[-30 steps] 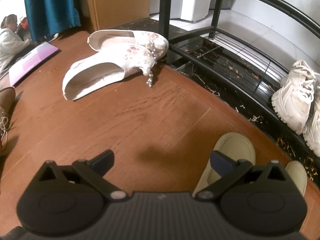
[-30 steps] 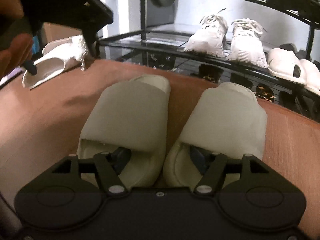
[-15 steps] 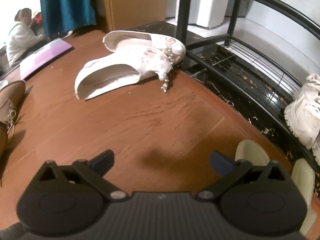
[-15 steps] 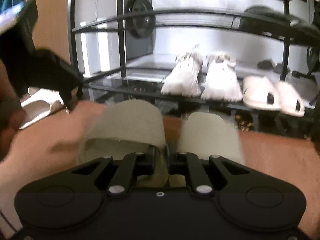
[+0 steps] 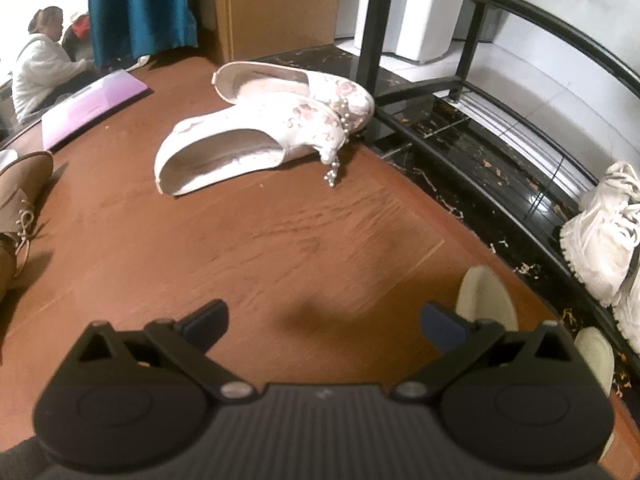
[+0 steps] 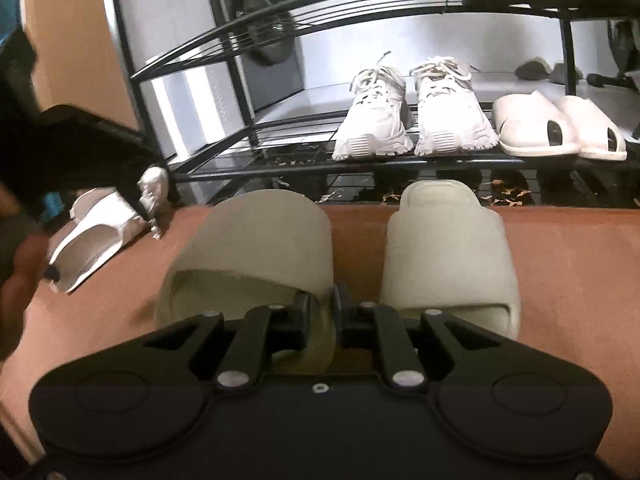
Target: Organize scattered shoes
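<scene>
Two beige slippers (image 6: 256,240) (image 6: 448,236) lie side by side on the brown floor, toes toward the black shoe rack (image 6: 400,164). My right gripper (image 6: 326,312) sits between their heels, pinching their inner walls; its jaws are opening slightly with the walls still between them. My left gripper (image 5: 324,320) hangs open over bare floor with nothing between its fingers. The slippers' toes (image 5: 486,296) show at its lower right. A pair of white floral heels (image 5: 248,148) lies farther off beside the rack's post.
White sneakers (image 6: 376,120) and white slides (image 6: 532,124) stand on the rack's lower shelf. A brown boot (image 5: 20,188) lies at the left edge, a purple folder (image 5: 92,104) behind it. A seated person (image 5: 40,68), teal curtain and cardboard box (image 5: 276,4) are at the back.
My right gripper's fingers went from wide, one in each slipper, to pinched together on the inner walls, and the left slipper has tipped up. The left gripper stayed open and rolled slightly.
</scene>
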Motion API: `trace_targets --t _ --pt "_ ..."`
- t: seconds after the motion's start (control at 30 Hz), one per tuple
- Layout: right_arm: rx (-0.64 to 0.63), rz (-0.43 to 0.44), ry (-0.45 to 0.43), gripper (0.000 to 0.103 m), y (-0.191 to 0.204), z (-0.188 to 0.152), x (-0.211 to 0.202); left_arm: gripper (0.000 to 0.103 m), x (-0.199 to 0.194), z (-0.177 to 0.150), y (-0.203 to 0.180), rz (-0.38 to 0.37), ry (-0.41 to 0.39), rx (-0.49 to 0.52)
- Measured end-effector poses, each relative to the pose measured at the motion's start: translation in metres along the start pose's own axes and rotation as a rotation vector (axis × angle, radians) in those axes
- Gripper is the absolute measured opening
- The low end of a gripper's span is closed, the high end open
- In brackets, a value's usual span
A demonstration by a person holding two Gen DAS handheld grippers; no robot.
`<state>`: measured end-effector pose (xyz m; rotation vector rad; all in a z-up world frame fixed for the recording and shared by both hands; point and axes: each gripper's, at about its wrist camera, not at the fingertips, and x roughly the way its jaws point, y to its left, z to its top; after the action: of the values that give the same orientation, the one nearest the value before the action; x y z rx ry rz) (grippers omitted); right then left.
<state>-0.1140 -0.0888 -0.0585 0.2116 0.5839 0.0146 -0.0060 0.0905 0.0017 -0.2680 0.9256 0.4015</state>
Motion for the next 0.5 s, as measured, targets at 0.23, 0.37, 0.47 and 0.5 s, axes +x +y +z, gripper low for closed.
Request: trace_targets --t 0.23,0.37,0.47,0.5 --pt "-0.109 -0.020 0.049 0.073 0.005 -0.009 -0.011 0.102 0.012 -0.003 -0.008 0.022 0.038 0.024" --pt "-0.149 -0.053 -0.054 0.076 0.005 0.013 -0.031 0.102 0.018 -0.006 -0.009 0.022 0.076 0.029" --pt "-0.068 -0.146 -0.103 0.101 -0.014 0.038 -0.031 0.102 0.024 -0.009 -0.008 0.019 0.121 0.010" --pt "-0.015 -0.191 -0.092 0.101 -0.026 0.050 -0.024 0.102 0.027 -0.009 -0.007 0.018 0.145 -0.003"
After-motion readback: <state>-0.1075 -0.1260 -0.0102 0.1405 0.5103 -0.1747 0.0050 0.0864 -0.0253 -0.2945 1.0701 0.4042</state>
